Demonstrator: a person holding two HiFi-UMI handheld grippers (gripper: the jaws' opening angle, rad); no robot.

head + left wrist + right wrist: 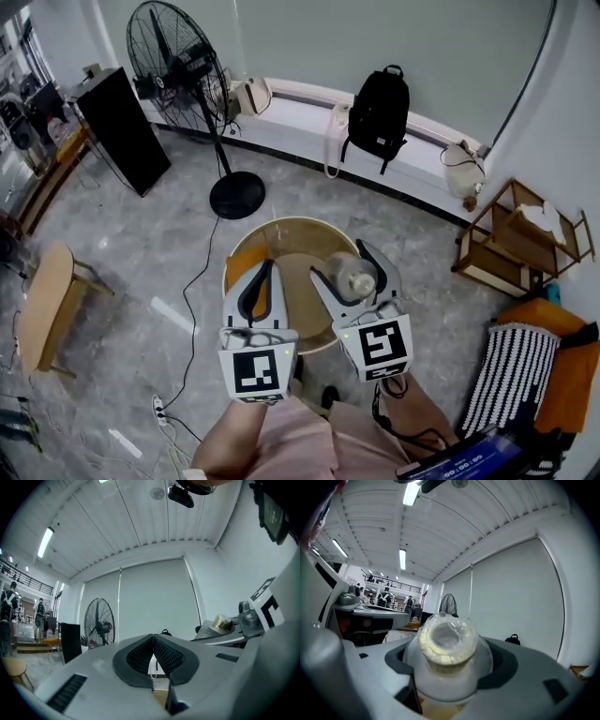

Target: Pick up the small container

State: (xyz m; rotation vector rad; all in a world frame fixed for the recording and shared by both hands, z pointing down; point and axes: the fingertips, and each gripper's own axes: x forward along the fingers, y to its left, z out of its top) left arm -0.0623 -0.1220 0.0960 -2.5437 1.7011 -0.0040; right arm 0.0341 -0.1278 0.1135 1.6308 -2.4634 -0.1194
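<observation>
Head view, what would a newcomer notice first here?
The small container, clamped in the right claw over the round wooden table. Beside it, the left claw is shut and empty. Behind, a big floor fan and a black backpack on the ledge.

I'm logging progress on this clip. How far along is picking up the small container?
Done: the right tongs are clamped on the small container, and it looks raised clear of the round table. In hand: just holding it up. The left tongs are shut with nothing in them. Left: nothing of the pickup, as far as I can see.
</observation>
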